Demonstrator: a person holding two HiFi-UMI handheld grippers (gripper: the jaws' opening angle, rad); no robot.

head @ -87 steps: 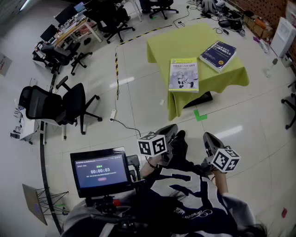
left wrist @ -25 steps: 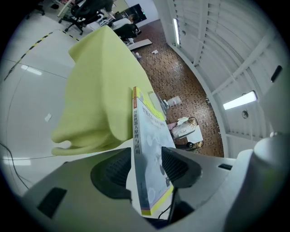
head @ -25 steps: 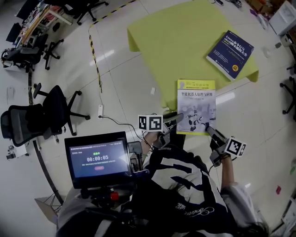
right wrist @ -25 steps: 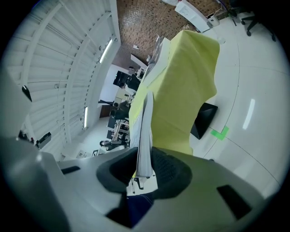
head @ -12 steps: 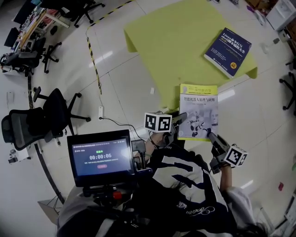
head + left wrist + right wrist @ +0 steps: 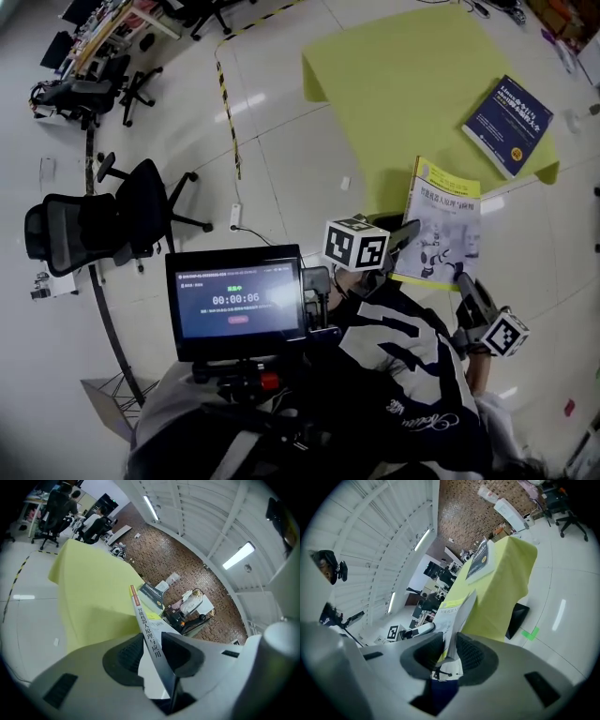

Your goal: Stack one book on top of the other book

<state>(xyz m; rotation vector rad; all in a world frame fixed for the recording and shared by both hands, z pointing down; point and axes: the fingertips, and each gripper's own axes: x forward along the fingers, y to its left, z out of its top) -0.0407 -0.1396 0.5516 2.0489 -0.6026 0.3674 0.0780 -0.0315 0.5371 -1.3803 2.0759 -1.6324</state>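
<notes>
You have the white-and-yellow book (image 6: 441, 225) between both tools, clear of the green-clothed table (image 6: 394, 84) and tilted just off its near edge. Your left gripper (image 6: 405, 234) takes it at the spine end and your right gripper (image 6: 461, 281) at the near right corner. In the left gripper view, your left gripper (image 6: 151, 641) has just been closing. Its jaws stand partway apart, with both ribbed pads pressed on the book (image 6: 149, 634) at the spine. In the right gripper view, your right gripper (image 6: 451, 648) is narrowly parted and clamped on the book's (image 6: 457, 616) page edge.

There are two books, two grippers and one table. The second, the dark blue book (image 6: 520, 112), lies flat at the table's right edge by the near right corner, well apart from the one you hold.

The held book's spine reads 智能机器人原理与应用. The blue cover's print is too small to read. The monitor (image 6: 239, 300) by your chest shows 00:00:06.
</notes>
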